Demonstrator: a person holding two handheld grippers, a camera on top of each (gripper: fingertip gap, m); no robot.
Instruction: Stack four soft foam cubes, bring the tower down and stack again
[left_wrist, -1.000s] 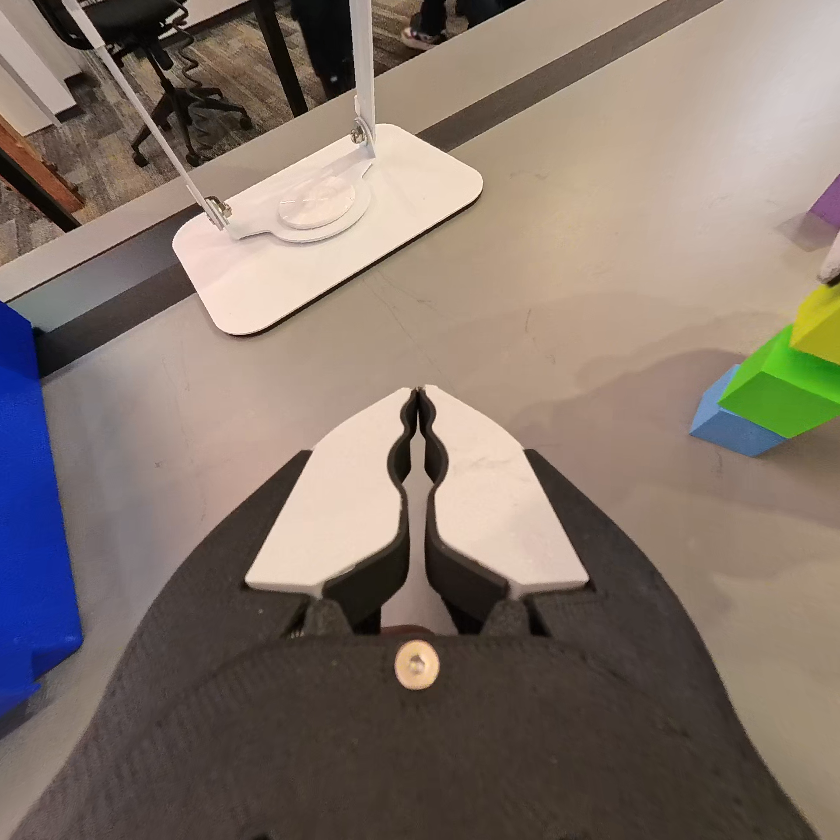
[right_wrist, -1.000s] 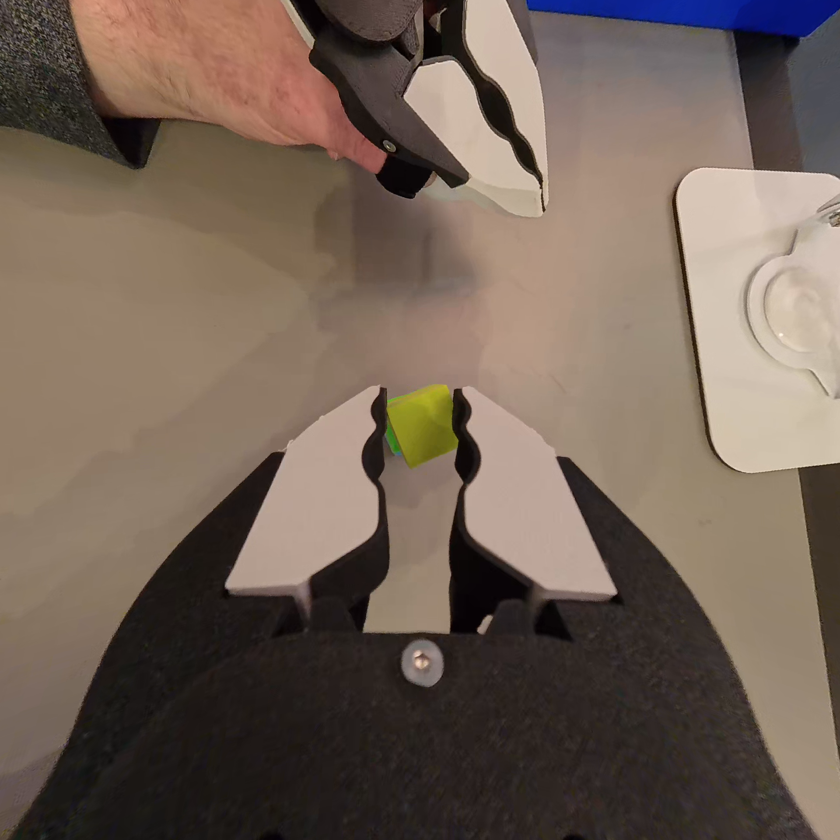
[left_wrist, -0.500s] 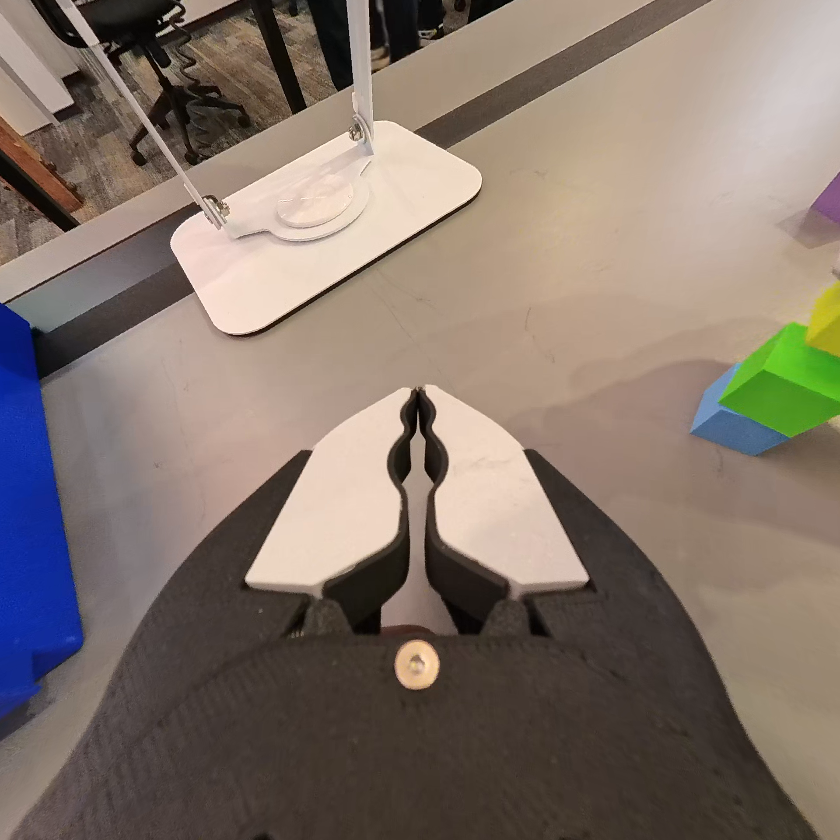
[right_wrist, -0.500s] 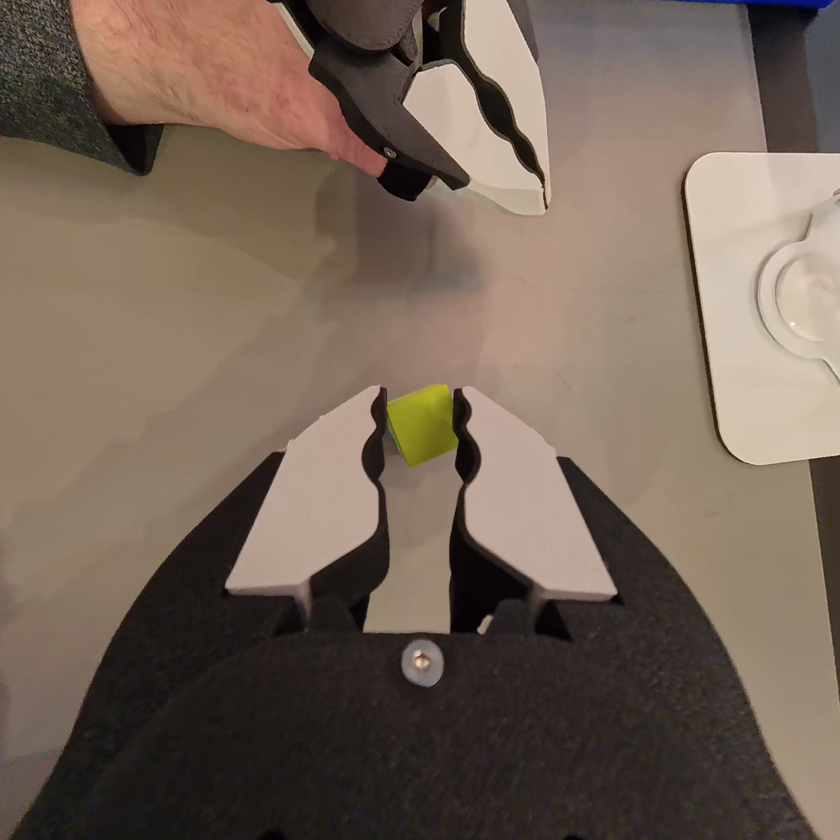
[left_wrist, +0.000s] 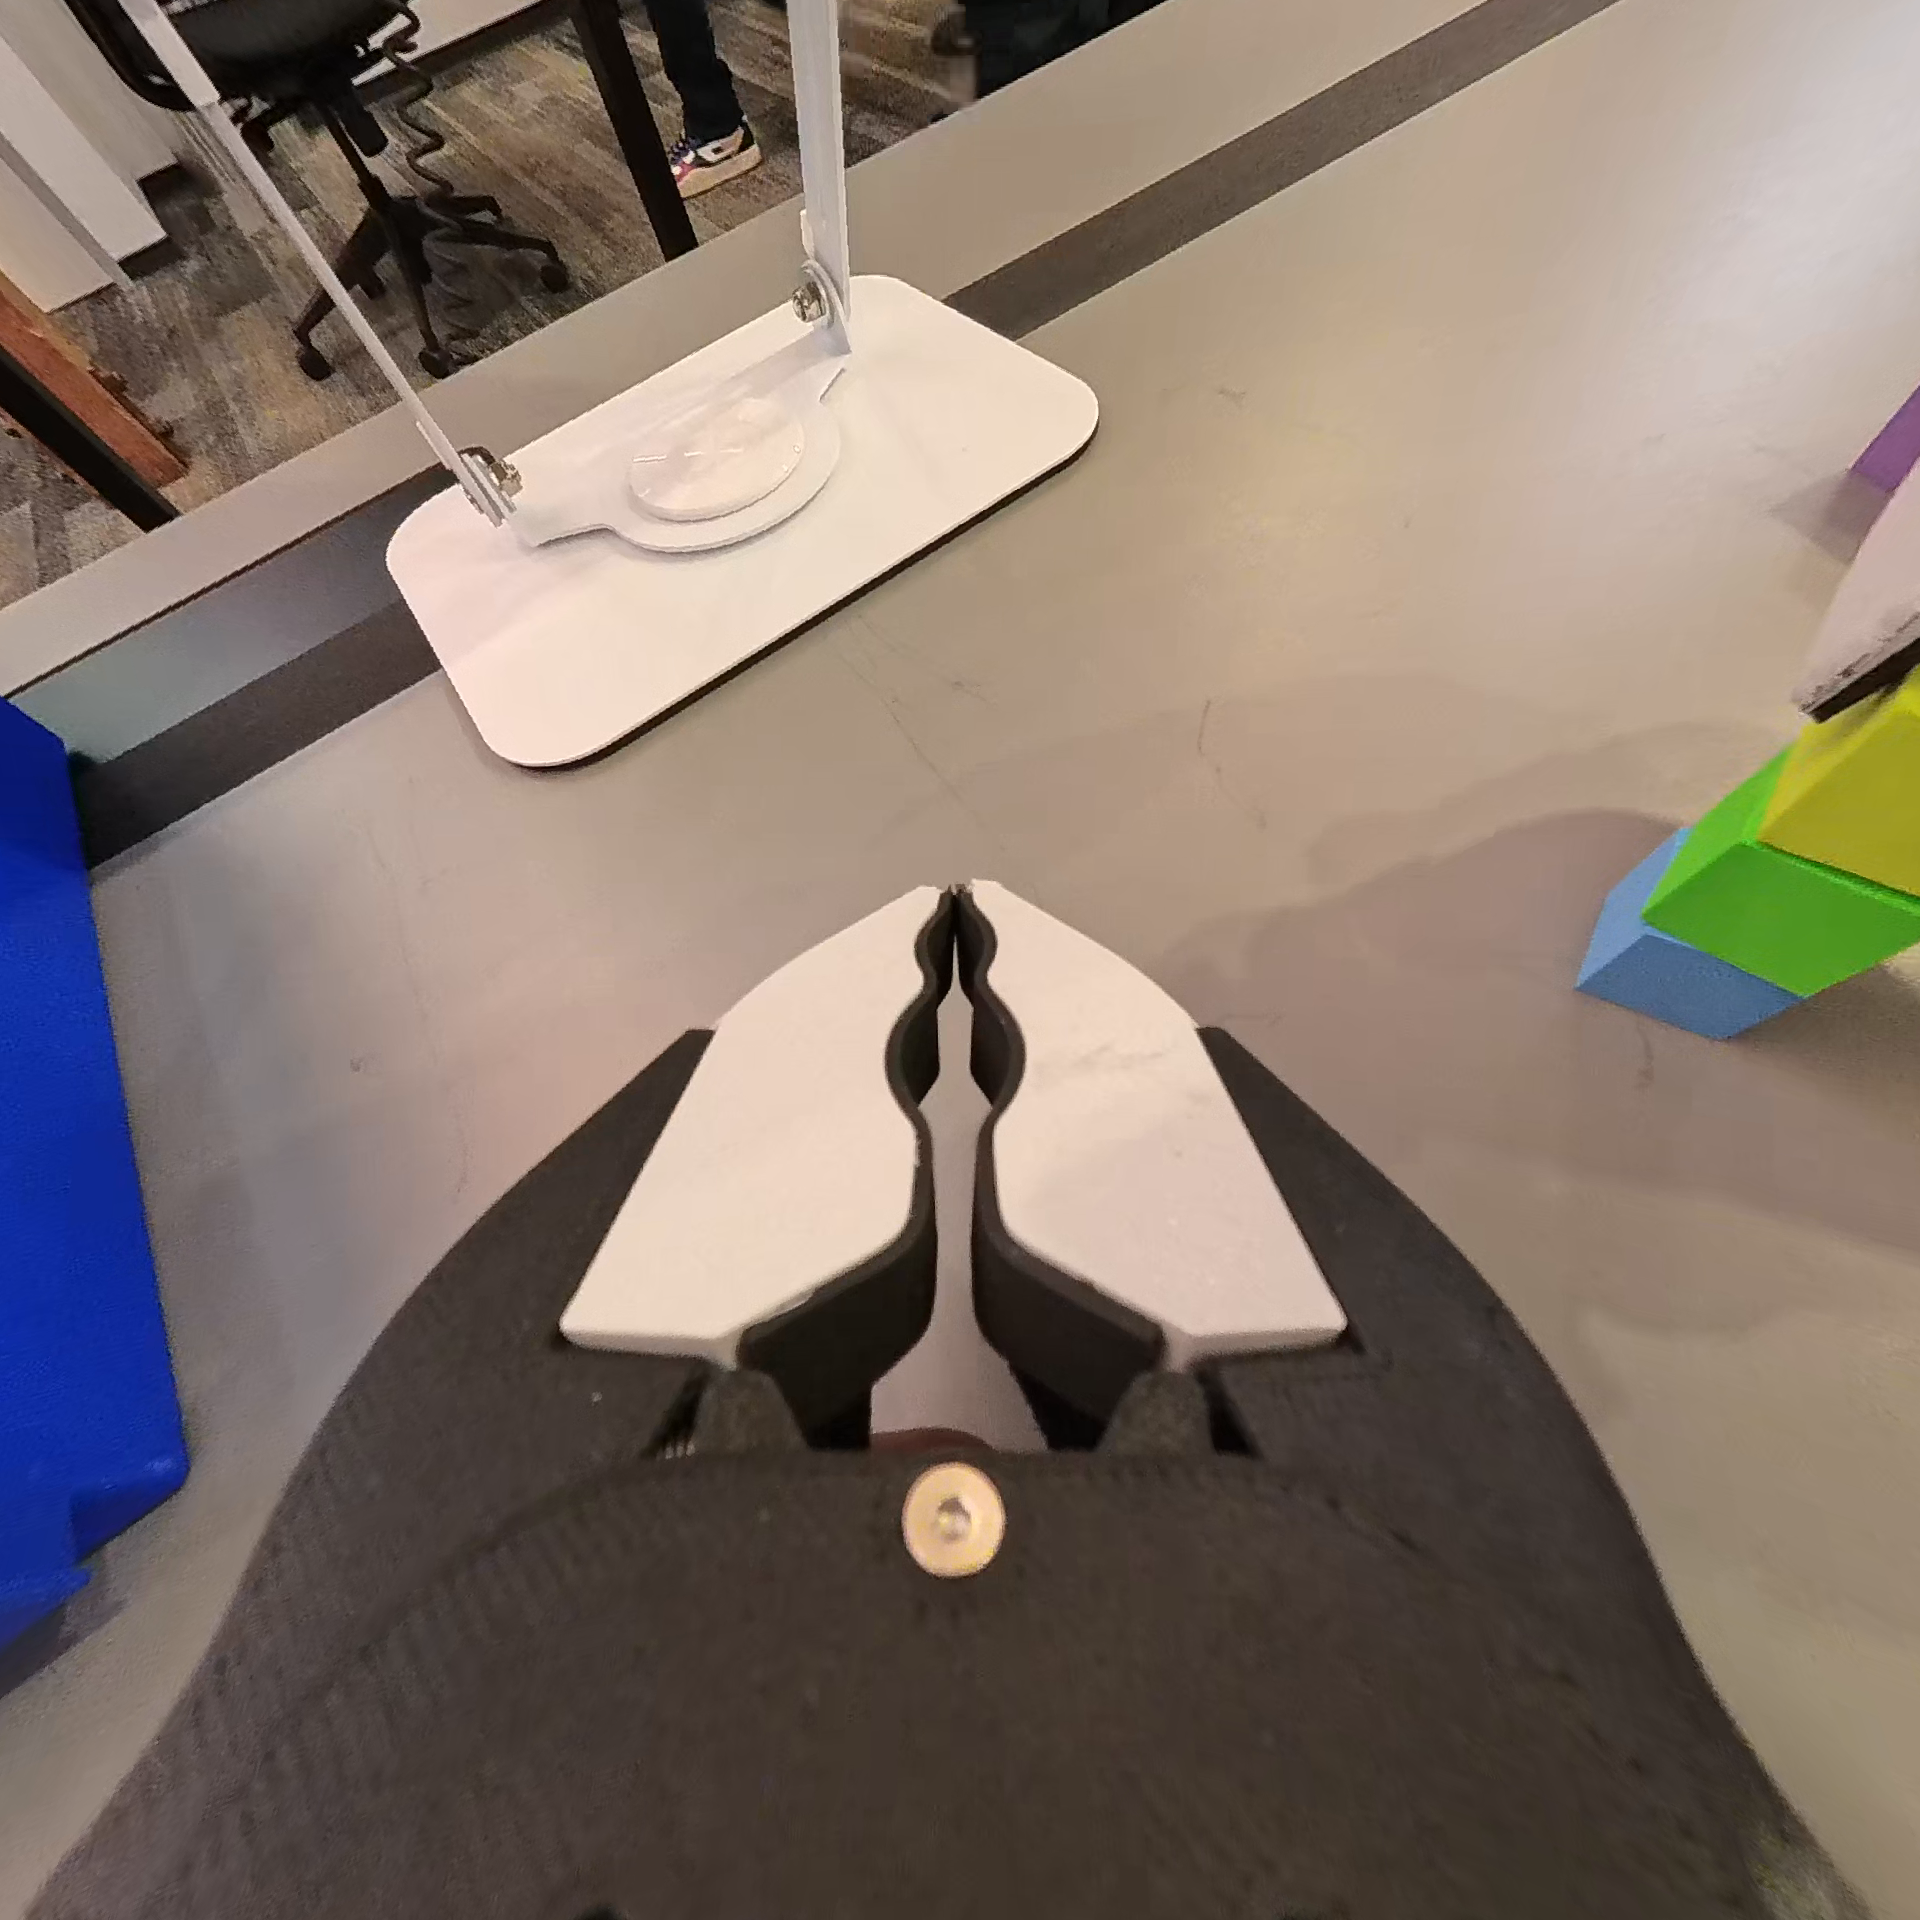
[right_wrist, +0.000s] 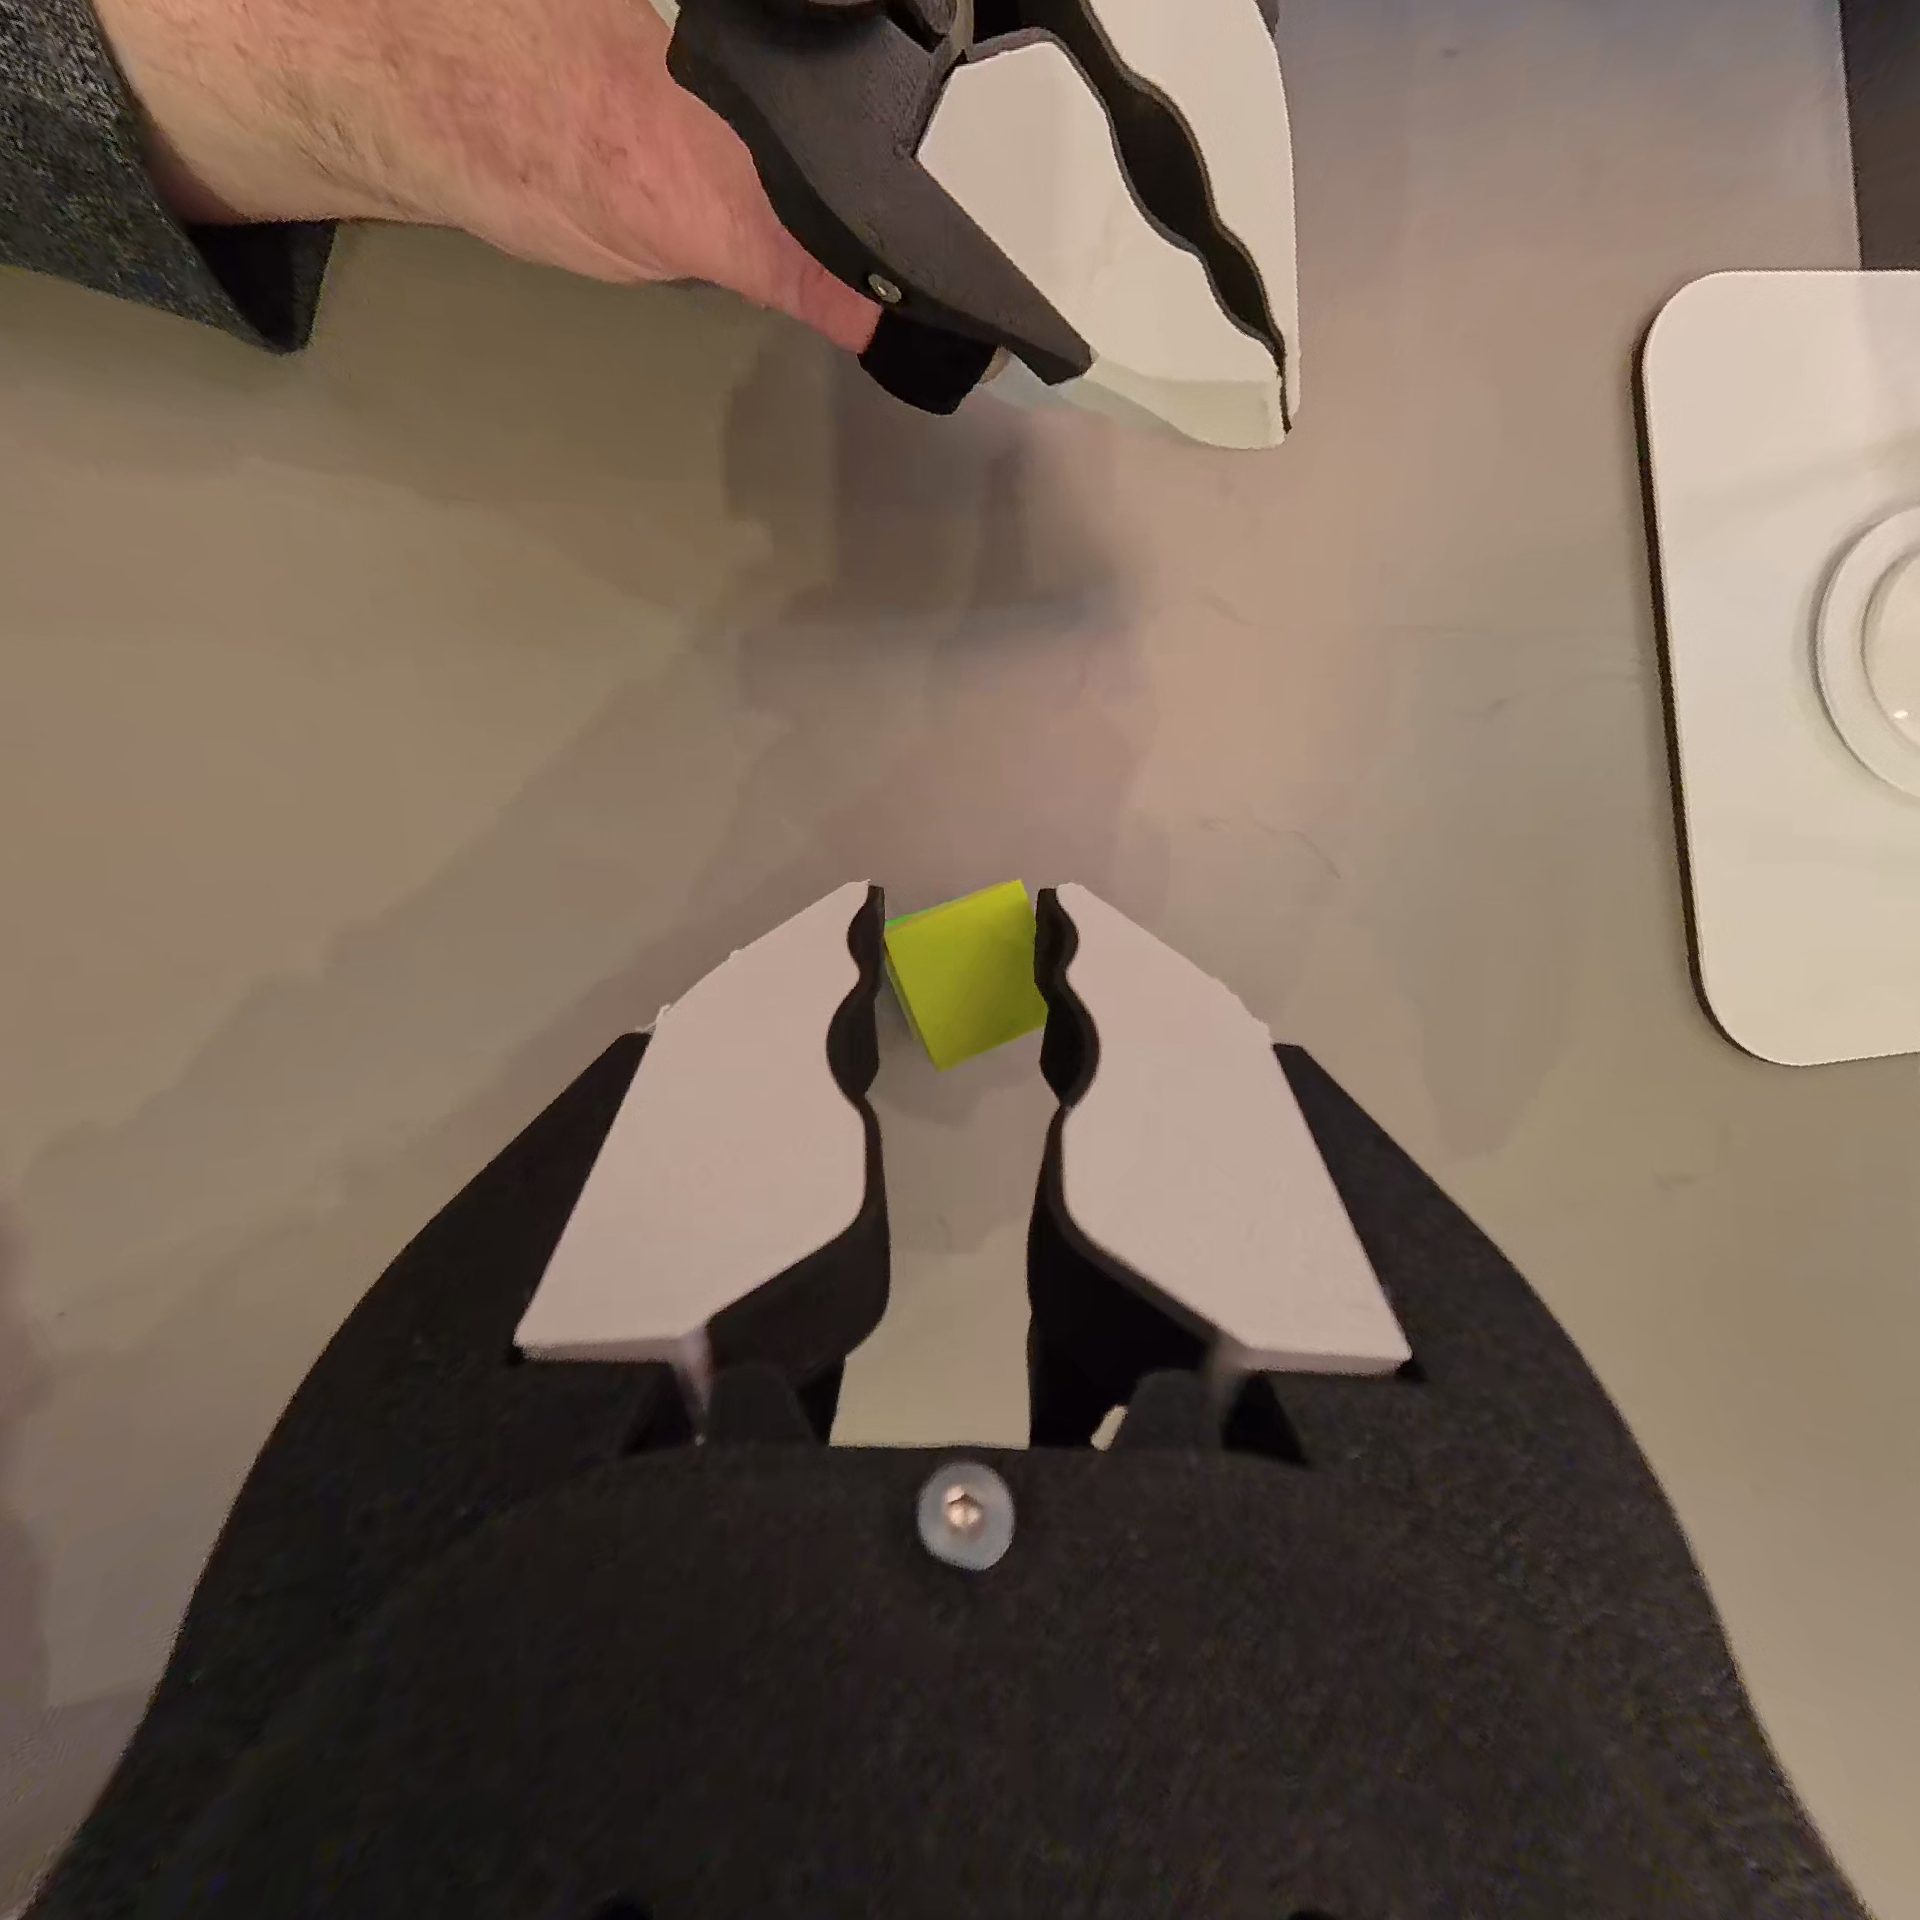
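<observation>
Fingers (right_wrist: 1070, 997) of the right gripper (right_wrist: 961, 971) clamp the yellow-green cube (right_wrist: 964, 977), hiding the cubes beneath.

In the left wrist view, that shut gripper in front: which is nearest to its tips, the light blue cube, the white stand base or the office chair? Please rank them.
From the left gripper:
1. White stand base, ahead and left on the table.
2. Light blue cube, right, under the green one; too close to call with the base.
3. Office chair, on the floor beyond.

Left gripper (left_wrist: 954, 891) closed, bare; cube stack (left_wrist: 1787, 894) right

Black textured claw (left_wrist: 954, 891) body, 2 white fingers (left_wrist: 790, 1132), silver screw (left_wrist: 953, 1520), grey sleeve (right_wrist: 94, 177)
</observation>
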